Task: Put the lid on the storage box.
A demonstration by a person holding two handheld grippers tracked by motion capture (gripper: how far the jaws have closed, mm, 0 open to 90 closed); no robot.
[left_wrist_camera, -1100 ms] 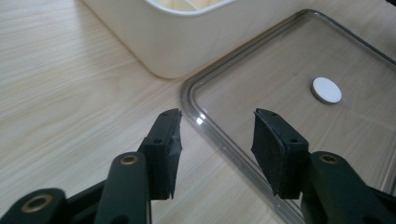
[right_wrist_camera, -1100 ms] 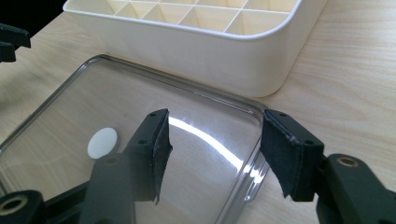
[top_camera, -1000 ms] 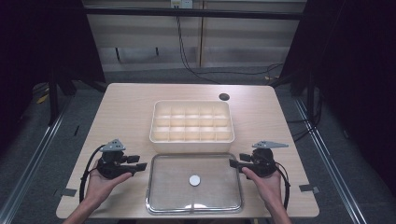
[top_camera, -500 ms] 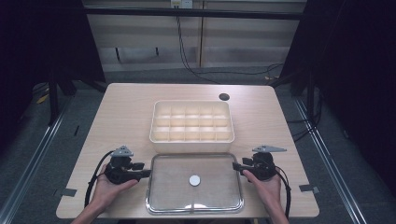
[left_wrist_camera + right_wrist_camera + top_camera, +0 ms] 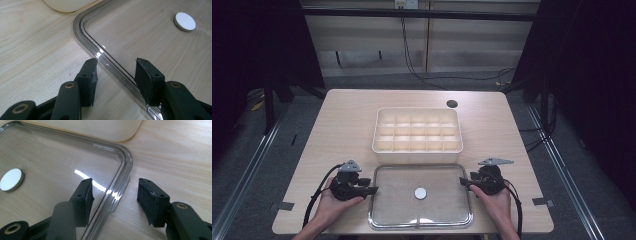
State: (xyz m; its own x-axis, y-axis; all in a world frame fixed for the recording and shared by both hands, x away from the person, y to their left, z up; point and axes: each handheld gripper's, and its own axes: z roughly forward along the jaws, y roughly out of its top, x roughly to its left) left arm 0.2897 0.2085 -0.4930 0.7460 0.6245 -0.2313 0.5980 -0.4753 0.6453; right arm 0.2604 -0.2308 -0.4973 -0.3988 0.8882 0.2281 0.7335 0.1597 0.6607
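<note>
Clear lid flat, long axis left-right, left hand-held gripper and right hand-held gripper wide, straddling its ends

clear lid lies flat before compartment box.

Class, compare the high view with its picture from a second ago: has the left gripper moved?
Yes. The left gripper has come nearer the person and inward, closing on the left rim of the clear lid, which has stayed put.
</note>
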